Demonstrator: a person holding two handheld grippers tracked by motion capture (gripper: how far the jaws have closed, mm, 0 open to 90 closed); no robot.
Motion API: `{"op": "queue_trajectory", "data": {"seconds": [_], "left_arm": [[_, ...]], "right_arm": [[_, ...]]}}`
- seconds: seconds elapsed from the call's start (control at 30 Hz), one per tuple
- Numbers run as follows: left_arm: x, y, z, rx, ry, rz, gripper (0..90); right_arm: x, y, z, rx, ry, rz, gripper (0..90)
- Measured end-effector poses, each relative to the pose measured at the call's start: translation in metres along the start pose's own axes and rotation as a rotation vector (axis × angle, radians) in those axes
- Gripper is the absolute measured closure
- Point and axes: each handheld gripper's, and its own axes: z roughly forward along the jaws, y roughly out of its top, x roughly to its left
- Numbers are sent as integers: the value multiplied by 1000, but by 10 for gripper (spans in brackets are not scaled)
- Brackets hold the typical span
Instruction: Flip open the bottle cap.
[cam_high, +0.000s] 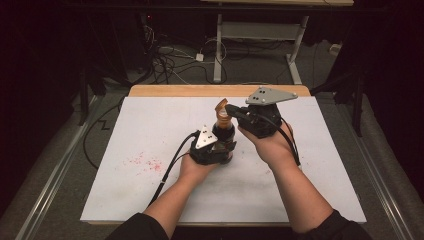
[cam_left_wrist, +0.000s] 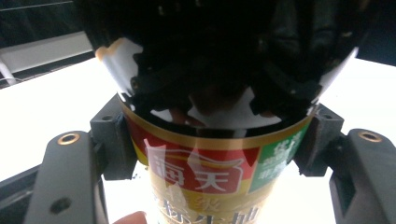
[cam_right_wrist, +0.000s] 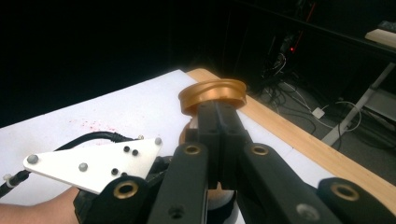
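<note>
Dark sauce bottle (cam_high: 223, 134) upright on white table (cam_high: 150, 130), left gripper (cam_high: 220, 150) clamped round its labelled body, right gripper (cam_high: 231, 109) above it — jaws closed together against the flip cap (cam_right_wrist: 213, 94), hinged open.

We see the high view lit from above: the white, matte tabletop (cam_high: 150, 130) is the brightest surface, while the room around it falls off into near black, with cables on the grey floor just readable. Soft shadows lie under the forearms. The picture is slightly soft and grainy.

In the left gripper view the white tabletop (cam_left_wrist: 46, 102) blows out to pure glare, and the dark glass bottle with the red and gold label (cam_left_wrist: 205, 172) is backlit; its upper part is nearly black.

In the right gripper view the background is dim, the near black claw (cam_right_wrist: 219, 140) blurred, and the gold ribbed flip cap (cam_right_wrist: 212, 95) fairly sharp.
</note>
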Motion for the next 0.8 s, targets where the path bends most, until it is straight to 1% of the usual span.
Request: {"op": "queue_trajectory", "data": {"seconds": [0.1, 0.27, 0.37, 0.4, 0.43, 0.47, 0.5, 0.57, 0.63, 0.8], "left_arm": [[0, 0, 0, -5, -1, -7, 288], [0, 0, 0, -5, -4, -3, 288], [1, 0, 0, -6, -3, -8, 288], [2, 1, 0, -8, -5, -20, 288], [3, 1, -1, -8, -11, -23, 288], [2, 0, -1, -4, -15, -9, 288], [1, -1, -1, -6, -13, -3, 288], [1, -1, -1, -8, -13, -11, 288], [1, -1, 0, -9, -13, -8, 288], [2, -1, 0, -8, -12, -12, 288]], "right_arm": [[1, 2, 3, -2, 6, -4, 900], [2, 6, 12, -6, 16, -6, 900], [2, 9, 25, 8, 29, -4, 900], [2, 10, 29, 5, 31, -2, 900], [3, 12, 32, -2, 30, 2, 900], [3, 13, 33, -8, 35, 9, 900], [4, 14, 34, -11, 40, 5, 900], [5, 15, 34, -16, 37, 1, 900], [4, 15, 31, -17, 36, 2, 900], [-2, 13, 15, -42, 18, 9, 900]]}}
